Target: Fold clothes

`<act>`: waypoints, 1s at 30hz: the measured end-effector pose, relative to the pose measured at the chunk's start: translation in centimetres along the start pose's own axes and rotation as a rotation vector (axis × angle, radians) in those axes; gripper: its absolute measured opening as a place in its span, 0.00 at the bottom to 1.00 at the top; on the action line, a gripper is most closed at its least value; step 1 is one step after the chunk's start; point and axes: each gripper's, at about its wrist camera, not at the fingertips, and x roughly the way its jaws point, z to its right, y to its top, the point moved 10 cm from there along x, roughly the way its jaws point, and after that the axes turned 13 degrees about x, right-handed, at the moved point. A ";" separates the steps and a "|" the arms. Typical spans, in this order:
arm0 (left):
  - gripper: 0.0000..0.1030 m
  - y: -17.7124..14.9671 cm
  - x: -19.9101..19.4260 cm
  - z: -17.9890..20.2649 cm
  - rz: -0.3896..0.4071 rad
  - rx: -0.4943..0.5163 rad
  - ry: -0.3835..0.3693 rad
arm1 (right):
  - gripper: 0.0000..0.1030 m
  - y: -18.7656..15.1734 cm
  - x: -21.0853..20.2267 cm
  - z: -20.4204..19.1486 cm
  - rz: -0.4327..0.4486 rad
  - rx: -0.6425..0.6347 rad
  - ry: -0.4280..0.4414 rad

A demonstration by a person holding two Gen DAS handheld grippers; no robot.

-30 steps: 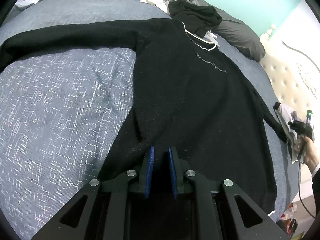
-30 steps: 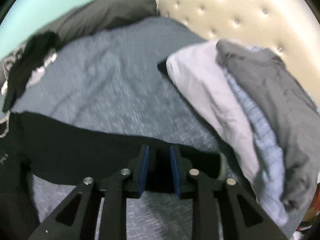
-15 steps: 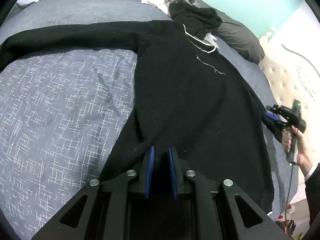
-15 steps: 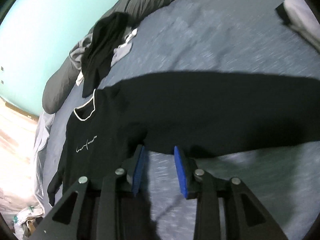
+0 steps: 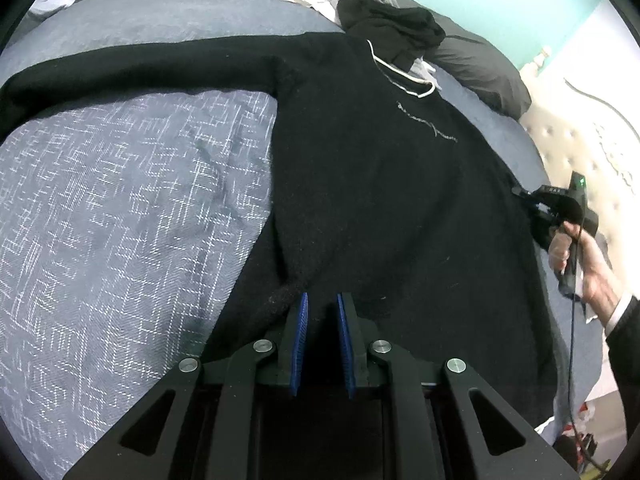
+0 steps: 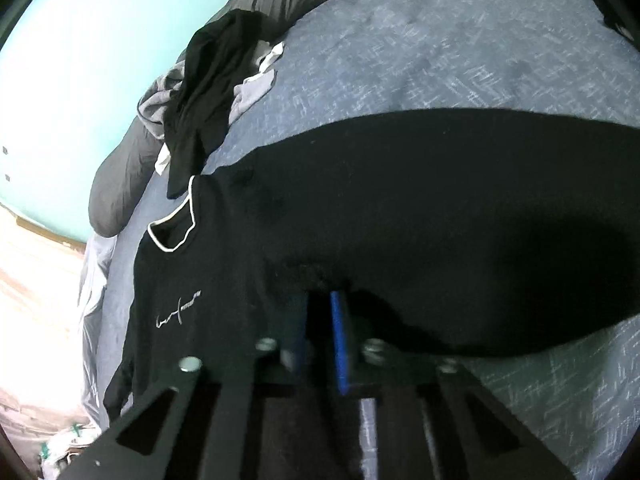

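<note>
Procedure state, fold clothes:

1. Locate the black sweater [image 5: 380,180] spread front-up across the bed [image 5: 120,200], white-trimmed collar [image 5: 400,76] toward the far edge and hem toward the left wrist camera.
2. Note one sleeve [image 5: 140,68] laid straight out across the patterned grey-blue cover. Note the other sleeve [image 6: 500,220] laid out to the opposite side (seen best from the right wrist camera).
3. Check the left hand-held gripper [image 5: 322,300]: closed to a narrow gap, blue pads [image 5: 300,340] pinching a gathered fold of the sweater's lower edge.
4. Check the right hand-held gripper [image 6: 322,296]: closed nearly fully, tips buried in puckered black fabric where the sleeve joins the body. Confirm from the left wrist view, where the same tool sits at the sweater's side edge, carried by a person's hand [image 5: 580,264] with a thin cable [image 5: 572,360] hanging below.
5. Observe a loose pile of dark and grey garments [image 5: 392,28] just beyond the collar, touching it.
6. Observe a dark grey pillow [image 5: 480,68] behind the pile, along the turquoise wall.
7. Observe a tufted cream headboard [image 5: 560,140] at the right of the bed.
</note>
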 end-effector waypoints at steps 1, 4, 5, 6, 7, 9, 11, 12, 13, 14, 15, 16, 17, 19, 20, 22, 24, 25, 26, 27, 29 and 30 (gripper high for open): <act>0.16 -0.1 0.1 0.0 -0.003 0.002 0.001 | 0.03 0.2 0.0 0.2 0.006 -0.001 -0.011; 0.16 -0.2 0.1 0.0 -0.008 0.007 0.004 | 0.02 1.0 0.2 0.8 0.023 -0.005 -0.045; 0.16 -0.3 0.1 0.0 -0.009 0.007 0.004 | 0.02 1.3 0.1 1.2 0.039 -0.003 -0.071; 0.16 -0.3 0.1 -0.1 -0.009 0.004 0.004 | 0.00 1.6 0.1 1.7 0.054 -0.001 -0.096; 0.16 -0.3 0.1 -0.2 -0.008 0.000 0.004 | 0.00 2.0 0.0 2.2 0.071 0.003 -0.121; 0.16 -0.3 0.1 -0.4 -0.008 -0.006 0.002 | 0.00 2.9 -0.4 3.3 0.091 0.034 -0.142; 0.16 -0.3 0.1 -0.4 -0.010 -0.005 0.002 | 0.00 3.2 -0.8 3.4 0.088 0.031 -0.122; 0.16 -0.3 0.1 -0.3 -0.011 -0.004 0.002 | 0.00 3.0 -1.0 2.9 0.077 0.018 -0.092; 0.16 -0.3 0.2 -0.3 -0.013 -0.003 0.002 | 0.00 2.7 -1.1 2.6 0.055 0.009 -0.064; 0.16 -0.3 0.2 -0.3 -0.014 -0.003 0.001 | 0.02 2.2 -1.3 2.3 0.037 0.008 -0.042; 0.16 -0.3 0.2 -0.3 -0.013 -0.003 0.001 | 0.04 1.7 -1.5 2.0 0.019 0.010 -0.014; 0.16 -0.3 0.2 -0.3 -0.014 -0.004 0.000 | 0.07 1.1 -1.6 2.0 0.001 0.005 -0.002; 0.16 -0.4 0.2 -0.3 -0.014 -0.006 -0.002 | 0.23 0.5 -1.8 1.9 -0.017 0.000 0.009; 0.16 -0.5 0.1 -0.3 -0.016 -0.008 -0.003 | 0.36 -0.7 -2.2 1.8 -0.041 -0.016 0.033; 0.16 -0.5 0.1 -0.3 -0.016 -0.009 -0.003 | 0.36 -1.3 -2.5 1.8 -0.047 -0.026 0.045; 0.16 -0.6 0.1 -0.3 -0.017 -0.011 -0.004 | 0.36 -2.4 -3.0 1.9 -0.056 -0.044 0.059; 0.16 -0.7 0.1 -0.3 -0.018 -0.012 -0.004 | 0.35 -3.5 -3.1 2.2 -0.073 -0.057 0.064; 0.16 -0.8 0.1 -0.2 -0.018 -0.012 -0.004 | 0.33 -4.1 -3.1 2.5 -0.083 -0.062 0.052; 0.16 -0.8 0.1 -0.2 -0.019 -0.011 -0.003 | 0.27 -4.6 -3.0 2.6 -0.091 -0.064 0.050; 0.16 -0.8 0.1 -0.2 -0.019 -0.010 -0.002 | 0.21 -5.0 -2.9 2.8 -0.099 -0.066 0.047; 0.16 -0.9 0.2 -0.2 -0.021 -0.010 -0.002 | 0.11 -5.8 -2.8 3.0 -0.110 -0.074 0.051; 0.16 -1.0 0.3 -0.1 -0.023 -0.009 -0.002 | 0.08 -6.0 -2.8 3.0 -0.113 -0.081 0.052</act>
